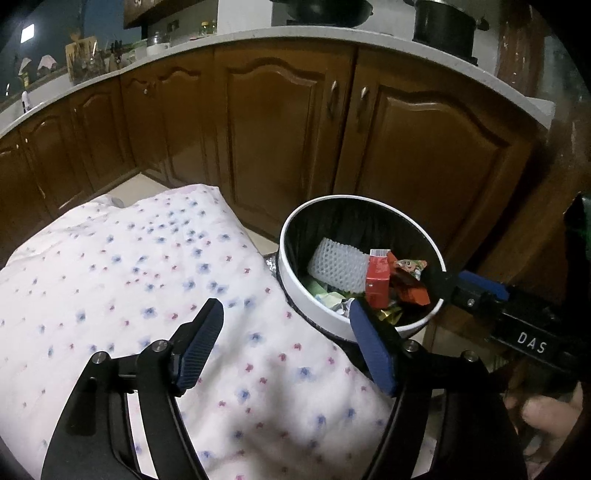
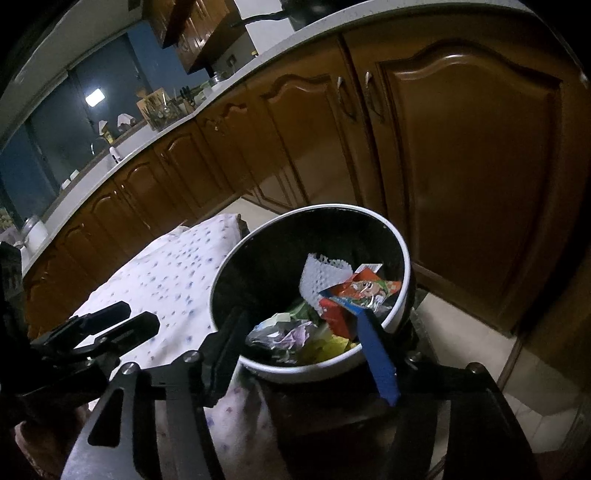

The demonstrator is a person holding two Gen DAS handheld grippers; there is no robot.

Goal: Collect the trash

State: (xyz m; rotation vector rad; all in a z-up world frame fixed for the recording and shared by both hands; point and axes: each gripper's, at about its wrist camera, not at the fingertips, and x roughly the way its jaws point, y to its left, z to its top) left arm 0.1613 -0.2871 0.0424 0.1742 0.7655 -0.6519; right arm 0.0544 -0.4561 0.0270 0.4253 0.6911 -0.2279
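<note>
A round trash bin [image 1: 286, 275] with a white rim and a black liner stands at the right edge of the cloth-covered table [image 1: 129, 266]. Inside lie a white foam net [image 1: 338, 269], a red carton [image 1: 376, 286], a cartoon-print wrapper [image 1: 410, 266] and crumpled paper. My left gripper [image 1: 284, 308] is open over the cloth, just in front of the bin, with nothing between its fingers. My right gripper [image 2: 299, 317] is open above the bin [image 2: 295, 369], over the foam net [image 2: 321, 277], wrapper [image 2: 369, 290] and carton [image 2: 334, 314], gripping none of them. It reaches in from the right [image 1: 456, 282] in the left wrist view.
Brown wooden cabinet doors [image 1: 277, 140] under a pale countertop [image 1: 258, 35] stand close behind the bin. Dark pots [image 1: 443, 26] sit on the counter. A person's hand [image 1: 546, 413] shows at the lower right. The left gripper [image 2: 136, 315] hangs over the flowered cloth [image 2: 166, 280]. Pale floor tiles [image 2: 480, 332] lie to the right.
</note>
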